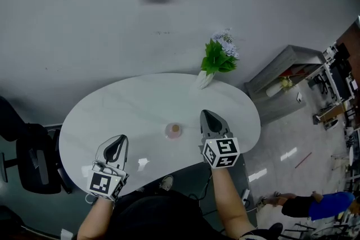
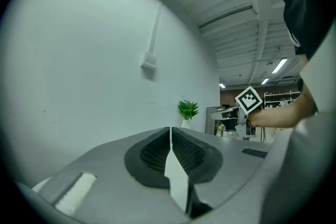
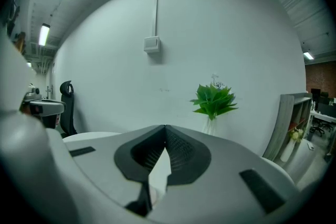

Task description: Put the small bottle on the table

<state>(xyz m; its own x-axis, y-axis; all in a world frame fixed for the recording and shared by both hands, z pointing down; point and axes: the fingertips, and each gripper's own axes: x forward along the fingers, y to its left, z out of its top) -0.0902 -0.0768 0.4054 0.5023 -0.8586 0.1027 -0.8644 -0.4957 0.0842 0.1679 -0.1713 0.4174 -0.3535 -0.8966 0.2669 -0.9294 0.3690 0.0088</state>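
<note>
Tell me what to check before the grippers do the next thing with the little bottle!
1. Small bottle rests on the table: ok.
2. Left gripper has its jaws together with nothing between them: ok.
3. Right gripper has its jaws together with nothing between them: ok.
4. Bottle is apart from both grippers, not touching either: ok.
5. Vase of flowers sits at the table's far edge, well away from the bottle: ok.
6. Bottle's cap is on tight: cannot tell.
</note>
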